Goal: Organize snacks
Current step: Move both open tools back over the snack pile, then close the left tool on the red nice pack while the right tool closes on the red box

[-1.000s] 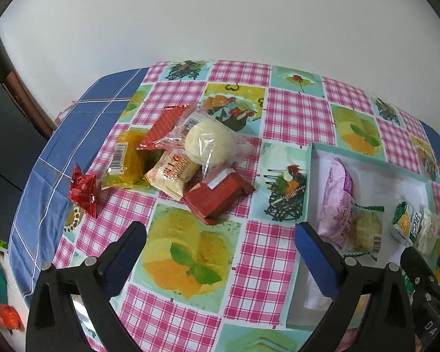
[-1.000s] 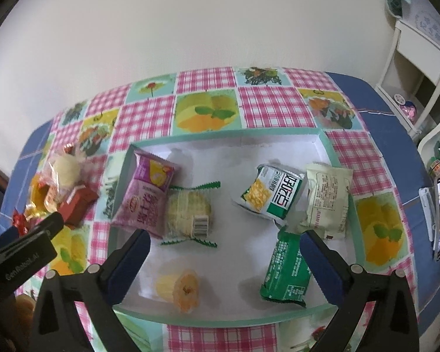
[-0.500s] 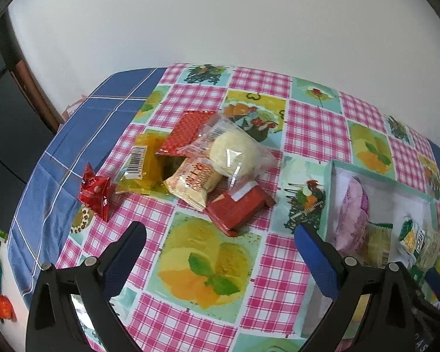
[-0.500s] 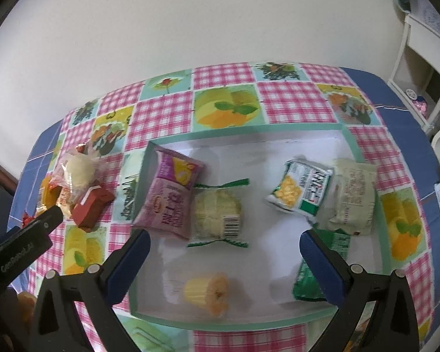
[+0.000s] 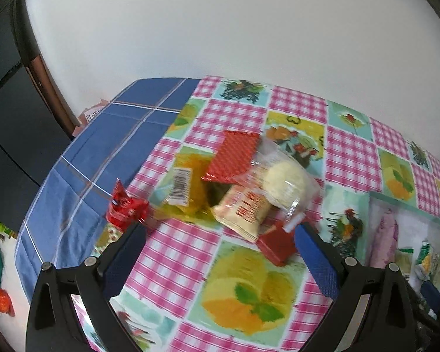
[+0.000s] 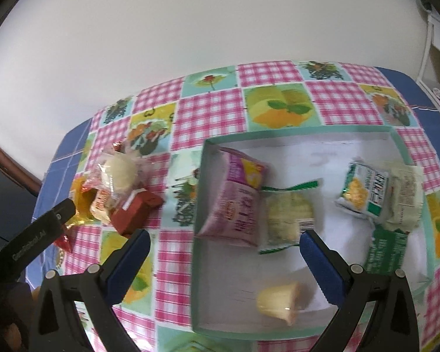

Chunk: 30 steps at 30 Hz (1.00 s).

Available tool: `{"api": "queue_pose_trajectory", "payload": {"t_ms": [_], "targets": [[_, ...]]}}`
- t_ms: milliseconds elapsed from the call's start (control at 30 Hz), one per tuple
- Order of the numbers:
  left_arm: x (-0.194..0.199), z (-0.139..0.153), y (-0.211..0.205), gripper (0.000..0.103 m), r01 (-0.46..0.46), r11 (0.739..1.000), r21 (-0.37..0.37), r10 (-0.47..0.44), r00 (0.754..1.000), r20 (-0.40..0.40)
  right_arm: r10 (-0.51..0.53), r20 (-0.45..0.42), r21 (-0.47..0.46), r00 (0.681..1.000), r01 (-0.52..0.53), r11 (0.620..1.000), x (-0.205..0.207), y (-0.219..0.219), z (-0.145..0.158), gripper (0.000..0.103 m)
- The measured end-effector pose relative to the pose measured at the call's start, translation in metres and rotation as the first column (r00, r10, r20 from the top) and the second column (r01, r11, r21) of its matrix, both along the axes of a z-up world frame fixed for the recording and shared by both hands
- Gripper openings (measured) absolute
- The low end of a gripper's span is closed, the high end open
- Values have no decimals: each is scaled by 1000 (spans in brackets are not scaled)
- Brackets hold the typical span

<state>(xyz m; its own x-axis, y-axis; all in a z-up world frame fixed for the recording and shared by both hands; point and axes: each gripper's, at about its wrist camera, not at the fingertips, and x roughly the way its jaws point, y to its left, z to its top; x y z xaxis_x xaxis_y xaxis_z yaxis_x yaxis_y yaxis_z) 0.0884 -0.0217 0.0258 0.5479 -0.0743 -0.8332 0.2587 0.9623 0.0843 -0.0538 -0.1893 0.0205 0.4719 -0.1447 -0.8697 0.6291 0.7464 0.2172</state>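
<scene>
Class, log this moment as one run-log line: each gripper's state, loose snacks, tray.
left gripper: open, facing loose snack pile | right gripper: open, above white teal-rimmed tray | dark red boxy packet: on tablecloth, outside tray

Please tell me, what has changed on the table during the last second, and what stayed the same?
The left gripper, open and empty, has moved forward toward the snack pile, which now sits larger and closer between its fingers. The right gripper, also open, shifted left over the tray. Nothing was grasped or released; no snack moved.
</scene>
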Motion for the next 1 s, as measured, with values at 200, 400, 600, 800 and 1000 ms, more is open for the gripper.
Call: {"api": "queue_pose_trajectory", "payload": {"t_ms": [200, 400, 600, 800, 1000], "targets": [[23, -3, 24, 101, -9, 1000, 4, 9, 1000, -7, 25, 28, 8, 999, -25, 1000, 17, 9, 1, 103], [51, -6, 63, 101, -94, 996, -5, 94, 995, -20, 107, 10, -12, 994, -107, 994, 48, 27, -1, 103], [75, -19, 98, 101, -186, 982, -9, 185, 981, -60, 131, -18, 11, 991, -131, 991, 80, 44, -16, 103], [96, -36, 126, 101, -261, 965, -8, 259, 961, -94, 141, -37, 33, 989, -139, 990, 108, 55, -33, 103], [111, -61, 142, 101, -323, 946, -21, 316, 935, -164, 137, -69, 60, 988, -133, 989, 130, 58, -54, 103]]}}
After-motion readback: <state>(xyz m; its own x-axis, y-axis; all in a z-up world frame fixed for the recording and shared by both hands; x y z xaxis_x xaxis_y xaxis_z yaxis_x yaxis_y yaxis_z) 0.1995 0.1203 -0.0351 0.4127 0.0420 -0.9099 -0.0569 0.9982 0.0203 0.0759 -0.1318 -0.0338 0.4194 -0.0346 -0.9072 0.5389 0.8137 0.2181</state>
